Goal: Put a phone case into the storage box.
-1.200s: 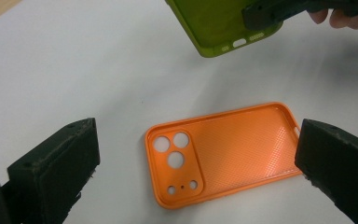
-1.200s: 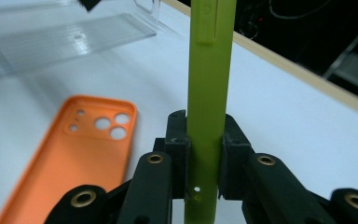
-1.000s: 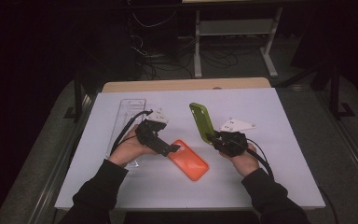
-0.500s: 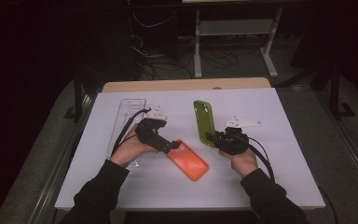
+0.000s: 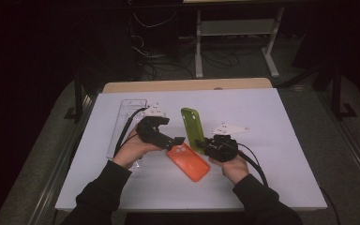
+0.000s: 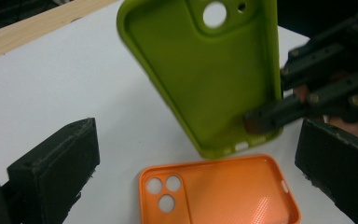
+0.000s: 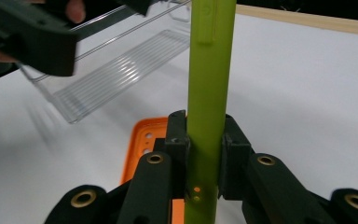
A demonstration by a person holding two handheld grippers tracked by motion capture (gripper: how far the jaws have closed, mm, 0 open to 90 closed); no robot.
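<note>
A lab or test room: a white worktop (image 5: 281, 122) on a wooden board stands alone in a dark space, loose cables (image 5: 168, 56) lie on the grey floor (image 5: 318, 117) beyond it, and a white metal rack (image 5: 236, 33) stands far right.

Both forearms reach in from the near edge, dark sleeves to the wrists. The left claw (image 5: 178, 139) points toward the right hand with its jaws standing wide apart. The right claw (image 5: 202, 146) faces it, jaws clamped close together, its hand (image 5: 231, 164) low over the worktop (image 5: 286, 140).
</note>
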